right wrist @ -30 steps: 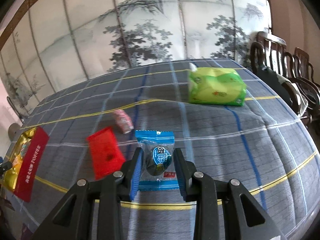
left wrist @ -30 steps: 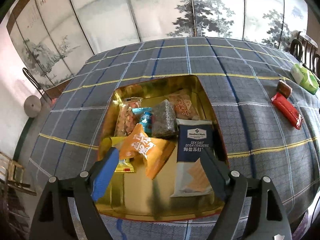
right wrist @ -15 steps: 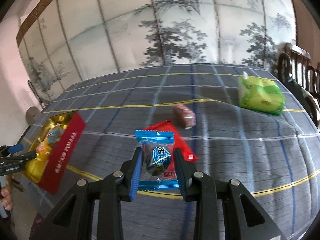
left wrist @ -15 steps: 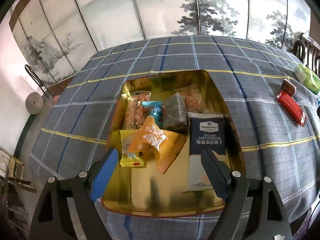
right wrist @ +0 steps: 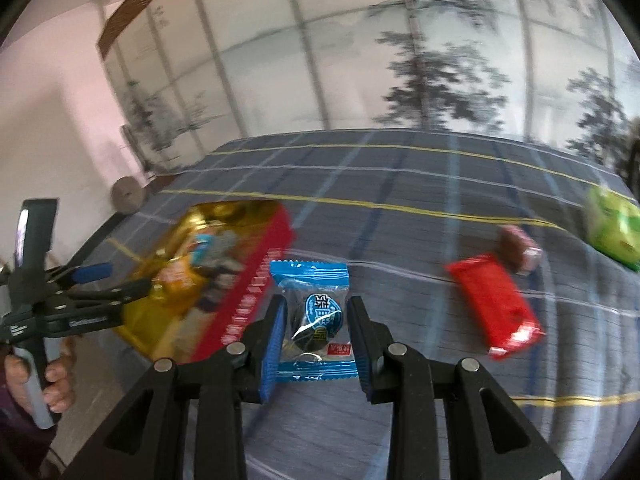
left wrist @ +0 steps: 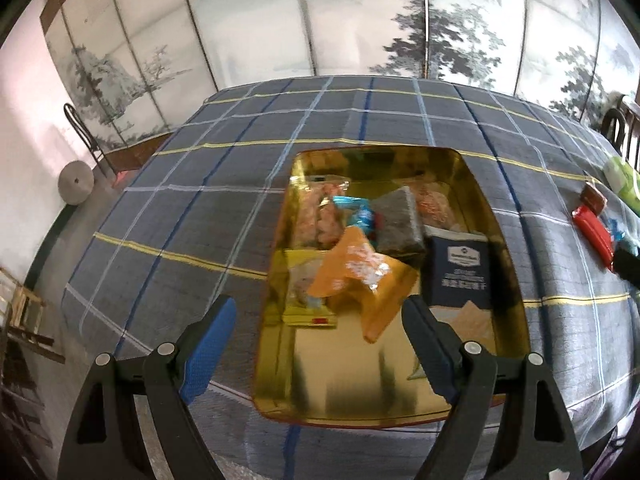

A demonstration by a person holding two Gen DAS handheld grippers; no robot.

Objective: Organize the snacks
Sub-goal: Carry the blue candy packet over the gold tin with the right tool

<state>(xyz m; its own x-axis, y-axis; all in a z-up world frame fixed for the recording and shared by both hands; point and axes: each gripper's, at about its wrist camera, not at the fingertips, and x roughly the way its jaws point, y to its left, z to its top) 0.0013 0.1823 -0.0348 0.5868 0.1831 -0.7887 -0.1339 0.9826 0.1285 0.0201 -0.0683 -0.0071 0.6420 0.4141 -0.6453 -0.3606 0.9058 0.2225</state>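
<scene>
My right gripper point(right wrist: 318, 330) is shut on a blue candy packet point(right wrist: 314, 316) and holds it above the tablecloth, just right of the red-sided gold tin point(right wrist: 248, 292). The tin point(left wrist: 360, 392) holds several snacks, among them an orange packet point(left wrist: 360, 276) and a dark cracker pack point(left wrist: 460, 276). My left gripper point(left wrist: 316, 336) is open and empty over the tin's near left part; it also shows in the right wrist view point(right wrist: 108, 280). A red bar point(right wrist: 496, 308), a brown candy point(right wrist: 518, 248) and a green pack point(right wrist: 612, 228) lie on the cloth to the right.
The table carries a grey plaid cloth point(left wrist: 192, 208). A painted folding screen point(left wrist: 320, 20) stands behind it. A wooden chair point(left wrist: 624, 136) is at the far right. The red bar point(left wrist: 592, 228) and green pack point(left wrist: 620, 176) also show at the right in the left wrist view.
My right gripper has swung left with the blue candy packet, from the loose snacks toward the tin. My left gripper has drifted left and stayed open.
</scene>
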